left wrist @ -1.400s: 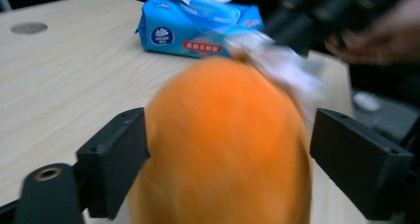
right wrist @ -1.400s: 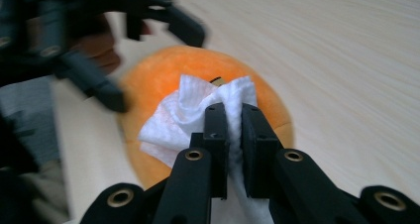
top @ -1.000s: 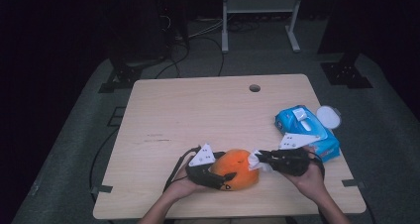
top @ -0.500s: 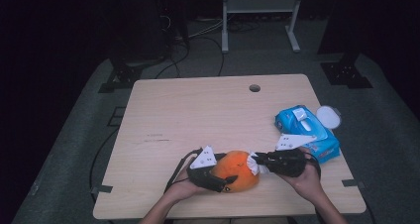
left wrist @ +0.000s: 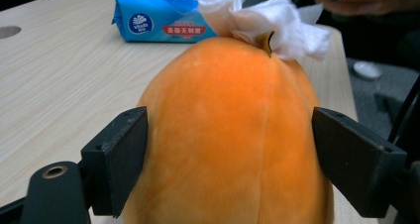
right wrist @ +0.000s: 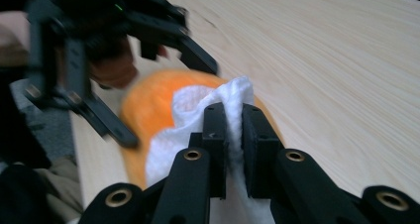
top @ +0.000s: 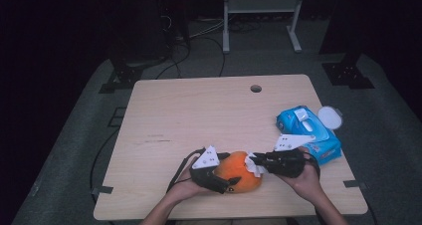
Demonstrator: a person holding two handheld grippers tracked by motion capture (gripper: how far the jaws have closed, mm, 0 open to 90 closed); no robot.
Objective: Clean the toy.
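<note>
Wiping the orange pumpkin (top: 243, 171), the right hand-held gripper (top: 255, 161) pinches a white wipe (right wrist: 198, 110) against it. The left hand-held gripper (left wrist: 230, 154), jaws just opening, flanks the pumpkin loosely. Next: probably re-gripping it to turn it.

A pale wood-grain table (top: 199, 115) with a smooth matt top fills the centre of the high view. At its lower middle lies an orange fruit (left wrist: 233, 135), its skin matt and finely velvety. A soft, crumpled white tissue (right wrist: 198, 110) rests on it. At right, a glossy blue plastic wipes pack (top: 308, 133). Gripper jaws look like matt black plastic with brass-coloured rivets.
</note>
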